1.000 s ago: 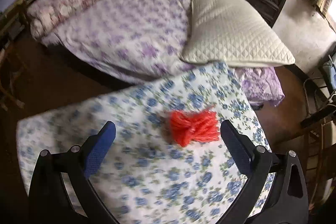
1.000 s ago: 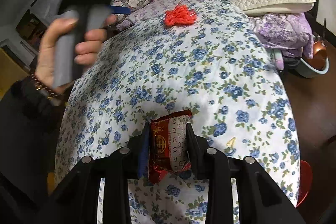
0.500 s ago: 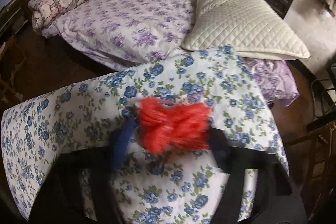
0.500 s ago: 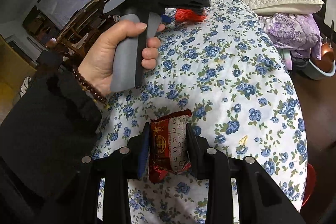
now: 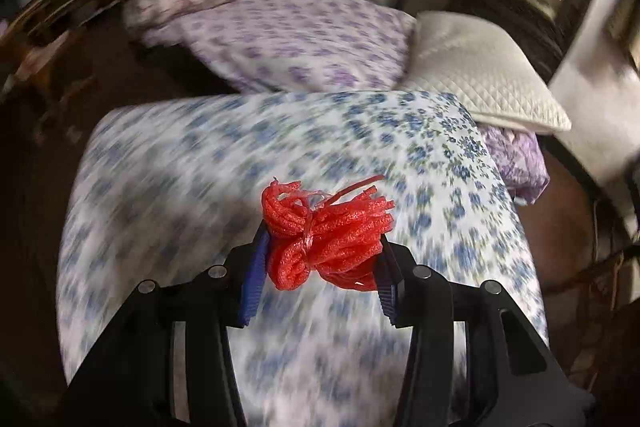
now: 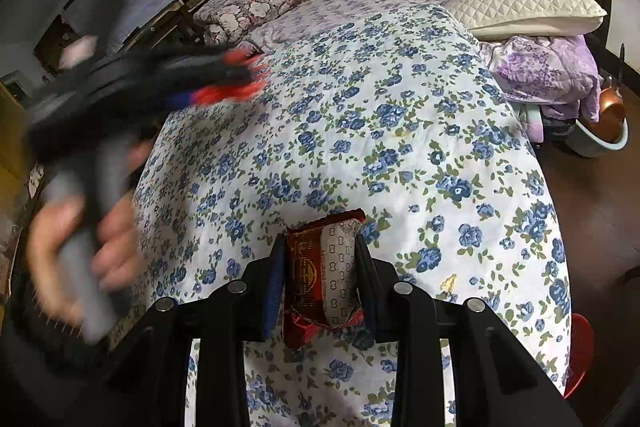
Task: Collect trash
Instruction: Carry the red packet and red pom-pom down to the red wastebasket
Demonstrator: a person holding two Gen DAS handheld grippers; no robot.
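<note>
Since a second ago, our left gripper (image 5: 320,251) is closing on the red string bundle (image 5: 326,233), pads pressing it, and lifting it off the blue-flowered quilt (image 5: 180,167). From the right wrist, our right gripper (image 6: 320,271) is clamping the snack wrapper (image 6: 322,275) above the quilt. Both pieces gathered, we judge a bin comes next; none is showing.

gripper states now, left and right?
Left gripper: closing on the red string bundle, pinched between its fingers.
Right gripper: shut on the snack packet.
</note>
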